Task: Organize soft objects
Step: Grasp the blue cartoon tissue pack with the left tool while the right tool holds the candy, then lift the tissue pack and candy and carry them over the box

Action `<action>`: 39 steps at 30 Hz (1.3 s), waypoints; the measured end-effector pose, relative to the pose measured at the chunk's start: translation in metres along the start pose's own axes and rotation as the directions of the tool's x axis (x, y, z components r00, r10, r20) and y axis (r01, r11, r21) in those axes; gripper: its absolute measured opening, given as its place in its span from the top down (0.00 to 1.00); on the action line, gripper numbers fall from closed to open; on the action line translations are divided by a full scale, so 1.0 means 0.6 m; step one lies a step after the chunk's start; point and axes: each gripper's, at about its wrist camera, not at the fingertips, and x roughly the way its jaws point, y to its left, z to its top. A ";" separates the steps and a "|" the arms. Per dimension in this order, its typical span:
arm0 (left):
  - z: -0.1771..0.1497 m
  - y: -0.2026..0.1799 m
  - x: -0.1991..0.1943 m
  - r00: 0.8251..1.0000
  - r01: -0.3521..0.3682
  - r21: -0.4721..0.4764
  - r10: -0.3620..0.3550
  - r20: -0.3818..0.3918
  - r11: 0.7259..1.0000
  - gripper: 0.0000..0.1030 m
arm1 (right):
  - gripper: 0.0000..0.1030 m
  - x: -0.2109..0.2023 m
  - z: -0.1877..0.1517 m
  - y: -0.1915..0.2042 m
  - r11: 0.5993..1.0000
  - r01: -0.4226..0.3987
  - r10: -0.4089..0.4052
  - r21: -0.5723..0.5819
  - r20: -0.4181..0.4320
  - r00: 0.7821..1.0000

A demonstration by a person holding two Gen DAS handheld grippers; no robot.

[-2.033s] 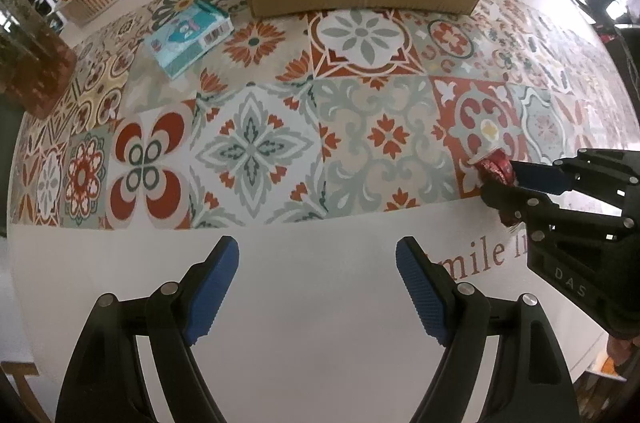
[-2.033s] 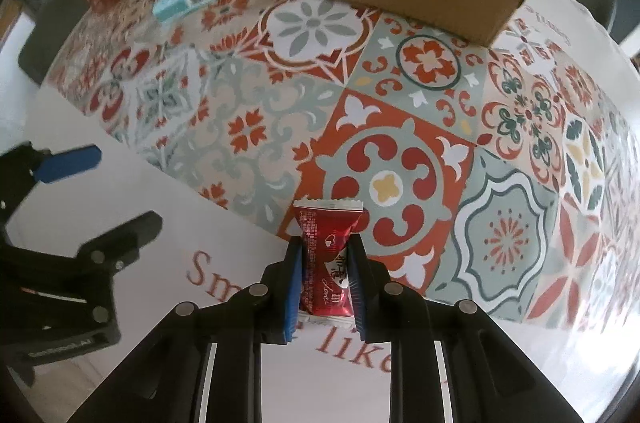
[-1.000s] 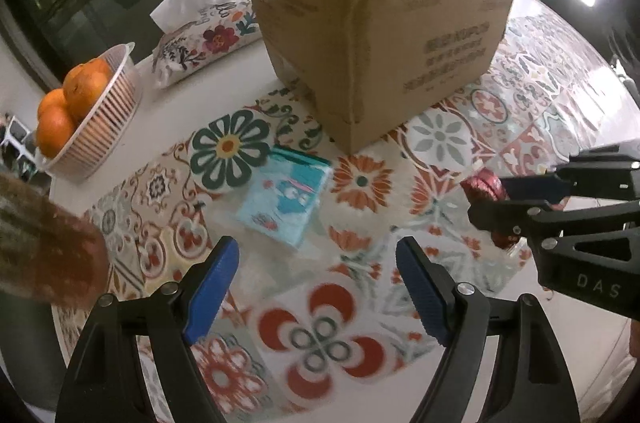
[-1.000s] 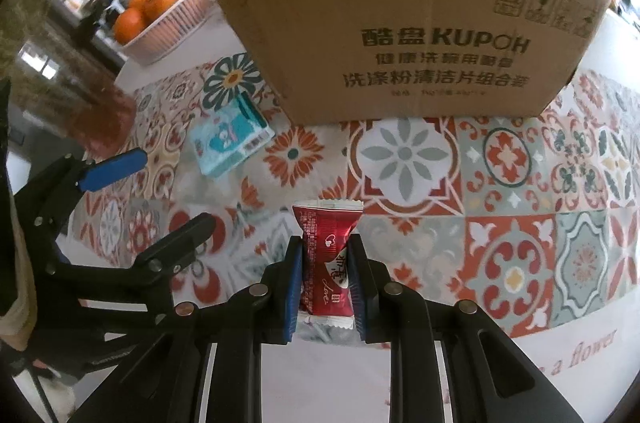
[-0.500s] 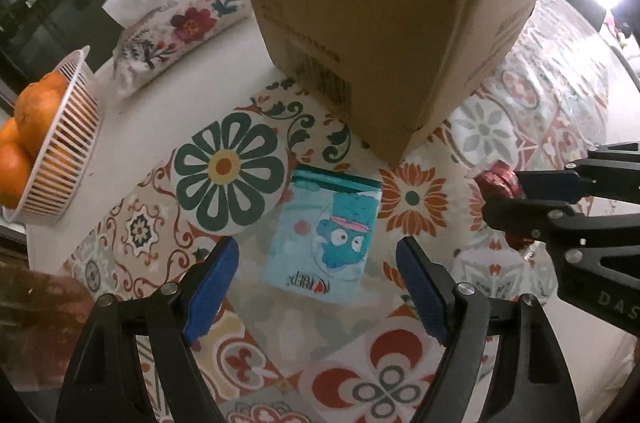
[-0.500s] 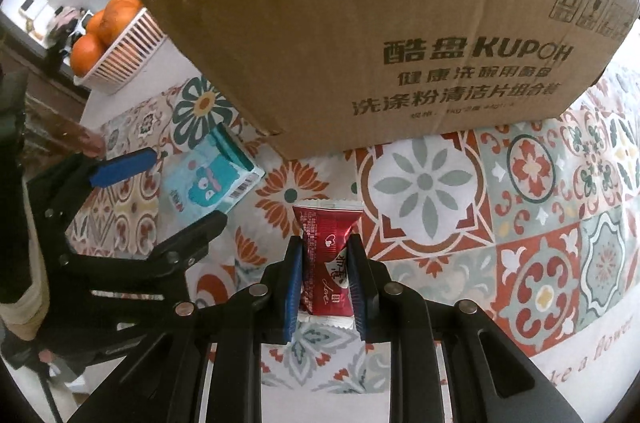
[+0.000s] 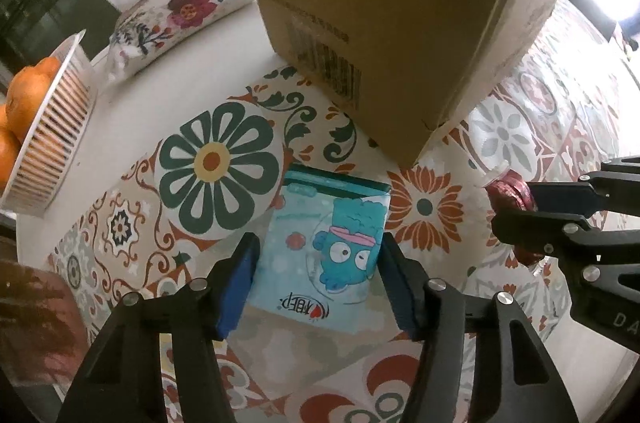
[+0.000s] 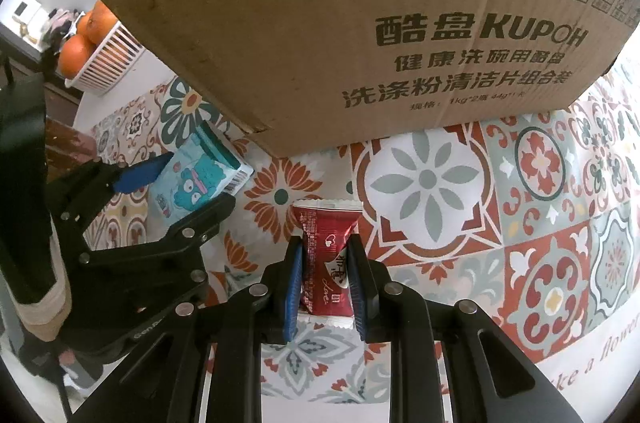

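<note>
A light-blue tissue pack [image 7: 324, 243] with a cartoon fish lies flat on the patterned tablecloth, just in front of a corner of the cardboard box [image 7: 380, 3]. My left gripper [image 7: 318, 263] points down over it, and its jaws are closing with the pack between them. Both blue pads [image 7: 244, 279] meet the pack's long sides. The right wrist view shows the same pack [image 8: 196, 179] inside the left gripper [image 8: 172, 187]. My right gripper [image 8: 326, 263] is shut on a red candy packet [image 8: 328, 243], which hangs above the cloth near the box [image 8: 340, 23]. The left wrist view shows that candy [image 7: 506, 189] at the right.
A white basket of oranges [image 7: 44, 135] stands at the far left, with a floral tissue-box cover [image 7: 180, 7] behind it. A brown glass object [image 7: 32, 323] sits at the lower left edge. The tall box wall stands close ahead of both grippers.
My left gripper has come down over the tissue pack and its jaws have narrowed onto the pack's sides. The right gripper, still holding the candy, has drawn closer to the box.
</note>
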 end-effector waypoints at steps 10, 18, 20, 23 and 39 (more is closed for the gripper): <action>-0.049 -0.026 -0.063 0.996 -0.052 -0.168 0.064 0.064 0.984 0.45 | 0.78 -0.025 -0.011 -0.012 0.999 -0.017 0.019 -0.049 0.038 0.999; -0.084 -0.064 -0.120 0.986 -0.090 -0.245 0.121 0.116 0.965 0.47 | 0.78 -0.060 -0.036 -0.033 0.994 0.010 -0.002 -0.106 0.079 0.997; -0.084 -0.075 -0.136 0.981 -0.096 -0.261 0.135 0.136 0.961 0.47 | 0.78 -0.069 -0.042 -0.038 0.994 -0.005 0.014 -0.110 0.080 0.997; -0.087 -0.091 -0.164 0.975 -0.107 -0.285 0.157 0.159 0.953 0.47 | 0.78 -0.090 -0.054 -0.044 0.990 -0.005 0.019 -0.138 0.105 0.994; -0.080 -0.148 -0.281 0.934 -0.093 -0.400 0.219 0.282 0.912 0.47 | 0.78 -0.217 -0.078 -0.083 0.981 -0.028 0.077 -0.190 0.257 0.963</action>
